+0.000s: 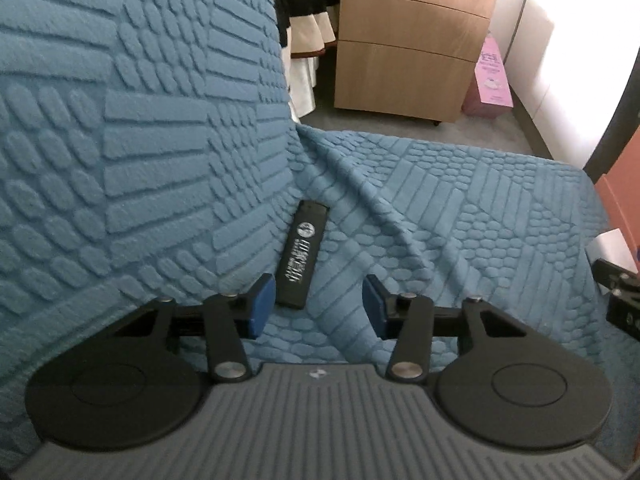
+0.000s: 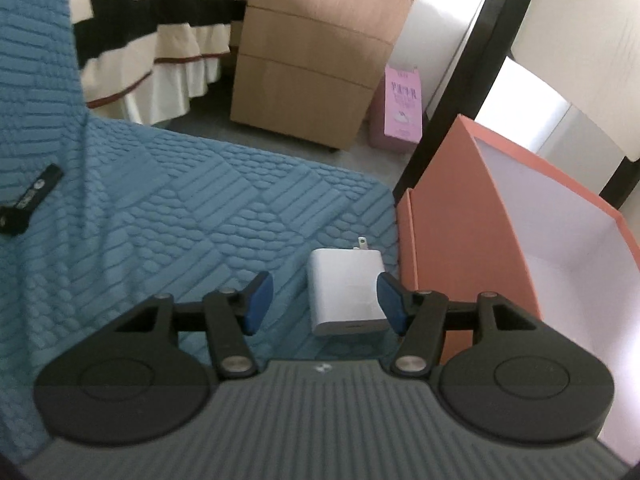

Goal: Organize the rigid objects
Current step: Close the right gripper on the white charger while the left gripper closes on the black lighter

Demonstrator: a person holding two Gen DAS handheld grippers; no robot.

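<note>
A black lighter [image 1: 302,254] with white print lies on the blue textured cover [image 1: 460,208], close to the fold where the cover rises at the left. My left gripper [image 1: 318,300] hangs just over it, open, its left pad beside the lighter's near end without pressing on it. In the right wrist view a white plug charger [image 2: 346,290] lies on the cover [image 2: 200,208] by its right edge, prongs pointing away. My right gripper [image 2: 324,300] is open around it: the right pad is at the charger's side, the left pad well apart. The lighter [image 2: 38,192] shows far left.
An orange box [image 2: 452,240] with a white inside stands open right of the charger. Beyond the cover's edge are grey floor, a wooden drawer cabinet [image 2: 312,60], a pink carton [image 2: 400,108], striped bedding [image 2: 140,20] and a black frame post [image 2: 460,92].
</note>
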